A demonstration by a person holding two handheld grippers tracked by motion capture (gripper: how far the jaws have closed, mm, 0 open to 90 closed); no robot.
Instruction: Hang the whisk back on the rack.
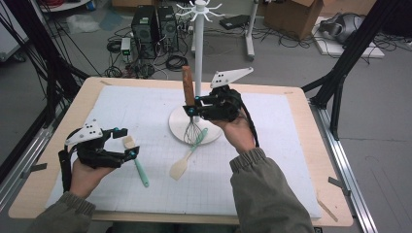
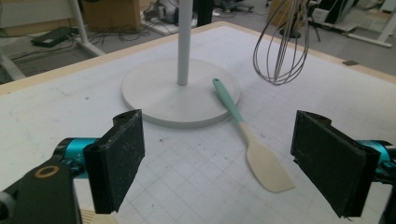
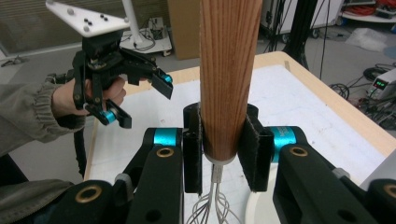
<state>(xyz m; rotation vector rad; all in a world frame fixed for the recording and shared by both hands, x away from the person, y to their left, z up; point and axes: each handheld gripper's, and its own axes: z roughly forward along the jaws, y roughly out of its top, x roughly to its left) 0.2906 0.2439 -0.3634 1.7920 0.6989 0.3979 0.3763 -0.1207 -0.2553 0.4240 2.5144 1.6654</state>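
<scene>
The wire whisk with the brown wooden handle (image 1: 188, 92) is clamped upright in the right gripper (image 1: 193, 108), beside the white stand's pole (image 1: 198, 58), its wires hanging above the round base (image 1: 178, 127). The left gripper (image 1: 124, 142) is held wide open, empty, above a mint-handled spatula (image 1: 136, 160).

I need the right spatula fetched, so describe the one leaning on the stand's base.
Find the white stand mid-table; the spatula lies in front of it, its teal handle tip resting on the round base. The other spatula lies apart by the left gripper, clear of the base.
</scene>
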